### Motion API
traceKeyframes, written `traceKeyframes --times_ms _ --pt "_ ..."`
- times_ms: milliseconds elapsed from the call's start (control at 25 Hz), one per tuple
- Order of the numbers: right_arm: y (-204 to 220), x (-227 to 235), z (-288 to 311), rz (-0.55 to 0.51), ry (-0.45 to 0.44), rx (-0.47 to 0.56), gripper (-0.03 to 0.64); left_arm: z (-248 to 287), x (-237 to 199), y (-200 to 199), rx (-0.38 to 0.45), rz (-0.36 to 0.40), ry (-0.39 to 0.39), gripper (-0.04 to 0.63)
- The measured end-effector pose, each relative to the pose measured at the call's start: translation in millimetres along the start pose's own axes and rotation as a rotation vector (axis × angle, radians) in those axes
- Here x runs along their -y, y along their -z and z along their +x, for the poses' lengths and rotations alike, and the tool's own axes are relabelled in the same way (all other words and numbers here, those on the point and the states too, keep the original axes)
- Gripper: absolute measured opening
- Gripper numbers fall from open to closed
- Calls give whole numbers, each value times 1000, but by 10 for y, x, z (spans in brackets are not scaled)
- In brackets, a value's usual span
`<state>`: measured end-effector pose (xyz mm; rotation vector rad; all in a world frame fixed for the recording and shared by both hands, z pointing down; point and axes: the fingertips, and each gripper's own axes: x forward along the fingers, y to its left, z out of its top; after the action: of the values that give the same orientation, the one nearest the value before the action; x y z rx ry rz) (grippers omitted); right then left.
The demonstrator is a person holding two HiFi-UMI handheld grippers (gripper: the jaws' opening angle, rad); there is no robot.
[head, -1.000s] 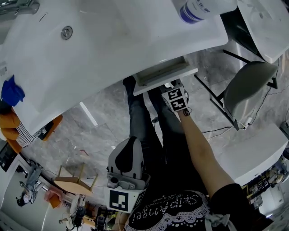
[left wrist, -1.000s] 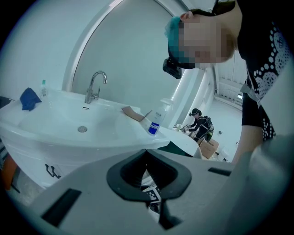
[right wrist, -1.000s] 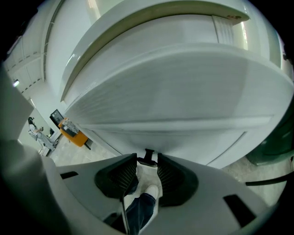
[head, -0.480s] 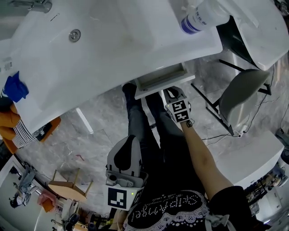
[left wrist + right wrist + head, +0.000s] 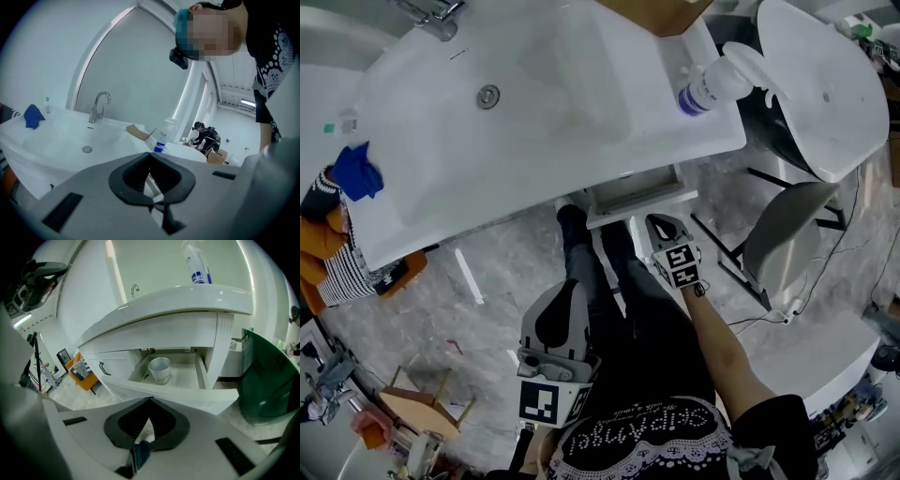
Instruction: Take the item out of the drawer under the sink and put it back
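The wide white washbasin (image 5: pixel 534 112) fills the far side of the scene, with the floor and your legs below it. To its right stands a grey chair (image 5: pixel 783 244). Under the right part of the basin the drawer (image 5: pixel 202 376) is pulled open toward you. Your left tongs (image 5: pixel 575 289) hang near your lap, on the left of your legs. They point toward the basin, their tips are pressed together and they carry nothing. Your right tongs (image 5: pixel 657 221) sit just on the near side of the drawer front, not touching it. Their jaws have just been closing and now meet, with nothing pinched between them. A spray bottle (image 5: pixel 717 84) with a blue band stands on the right end of the basin top, and a tap (image 5: pixel 100 105) rises at its far edge. The cup (image 5: pixel 160 370), the thing you are working with, stands upright on the drawer floor. It is left of the middle and toward the back, clear of both tongs. A blue cloth (image 5: pixel 356 172) lies bunched on the basin's left end.
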<state>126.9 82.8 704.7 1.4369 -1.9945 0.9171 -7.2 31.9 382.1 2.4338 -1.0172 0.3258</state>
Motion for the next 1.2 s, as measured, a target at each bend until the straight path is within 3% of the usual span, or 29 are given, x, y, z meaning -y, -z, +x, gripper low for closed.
traceKeyframes --times_ms 480,1200 --pt "-462 68 -222 -10 22 104 17 -70 37 -295 74 35 -8 5" --pt "-1427 -82 -869 -58 -26 317 17 -225 114 -757 185 79 -34 5"
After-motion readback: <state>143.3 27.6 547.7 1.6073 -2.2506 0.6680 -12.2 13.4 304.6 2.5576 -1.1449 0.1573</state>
